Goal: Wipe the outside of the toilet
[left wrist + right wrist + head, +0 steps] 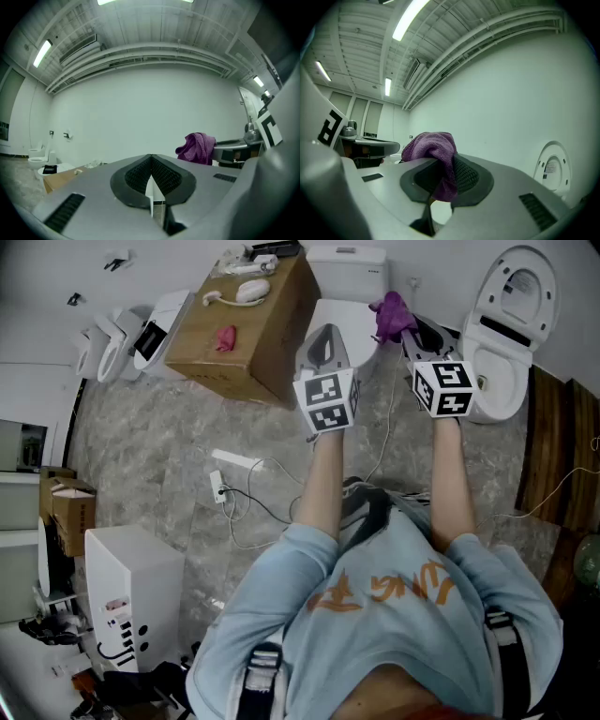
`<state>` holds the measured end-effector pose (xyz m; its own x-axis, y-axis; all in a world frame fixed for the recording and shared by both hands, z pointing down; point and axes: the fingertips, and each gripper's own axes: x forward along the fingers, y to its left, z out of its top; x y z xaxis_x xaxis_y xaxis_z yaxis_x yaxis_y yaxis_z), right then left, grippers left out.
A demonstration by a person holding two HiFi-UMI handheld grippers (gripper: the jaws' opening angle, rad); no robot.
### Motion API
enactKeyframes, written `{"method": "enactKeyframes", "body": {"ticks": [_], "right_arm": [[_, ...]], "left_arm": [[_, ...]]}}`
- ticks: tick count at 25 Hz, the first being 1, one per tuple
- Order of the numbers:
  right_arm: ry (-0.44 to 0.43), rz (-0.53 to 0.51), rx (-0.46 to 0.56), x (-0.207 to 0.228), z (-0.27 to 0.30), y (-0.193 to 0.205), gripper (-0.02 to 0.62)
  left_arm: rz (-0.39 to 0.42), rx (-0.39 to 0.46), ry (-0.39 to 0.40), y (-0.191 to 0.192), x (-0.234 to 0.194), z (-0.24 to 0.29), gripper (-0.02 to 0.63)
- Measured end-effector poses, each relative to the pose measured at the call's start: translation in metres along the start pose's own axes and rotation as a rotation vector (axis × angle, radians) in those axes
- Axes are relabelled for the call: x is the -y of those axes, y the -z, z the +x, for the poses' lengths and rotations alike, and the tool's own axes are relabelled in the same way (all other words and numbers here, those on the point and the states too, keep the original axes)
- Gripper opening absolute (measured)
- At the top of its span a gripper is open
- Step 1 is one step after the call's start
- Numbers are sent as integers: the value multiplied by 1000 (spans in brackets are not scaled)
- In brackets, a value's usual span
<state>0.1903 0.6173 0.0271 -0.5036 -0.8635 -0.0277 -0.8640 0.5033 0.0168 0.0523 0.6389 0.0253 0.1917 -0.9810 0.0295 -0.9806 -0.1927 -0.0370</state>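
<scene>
A cardboard box crowds the toilet's left flank — floor lies open on its right.

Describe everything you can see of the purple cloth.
The purple cloth is a soft rag with a looped, towel-like weave, bunched and crumpled. The right tongs are shut on one fold, and the rest bulges up past their tips. In the head view it sits by the edge of the closed white toilet; whether it touches the toilet cannot be told.

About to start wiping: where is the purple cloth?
Head view, upper centre-right: the purple cloth is clamped in the right gripper, at the right edge of the middle toilet.
</scene>
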Motion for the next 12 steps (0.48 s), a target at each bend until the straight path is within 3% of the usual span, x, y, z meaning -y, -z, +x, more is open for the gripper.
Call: {"method": "enactKeyframes", "body": {"ticks": [12], "right_arm": [[68,44,-1,36,0,-3,73]], "left_arm": [[-1,-11,2,1,7,12,25]]}}
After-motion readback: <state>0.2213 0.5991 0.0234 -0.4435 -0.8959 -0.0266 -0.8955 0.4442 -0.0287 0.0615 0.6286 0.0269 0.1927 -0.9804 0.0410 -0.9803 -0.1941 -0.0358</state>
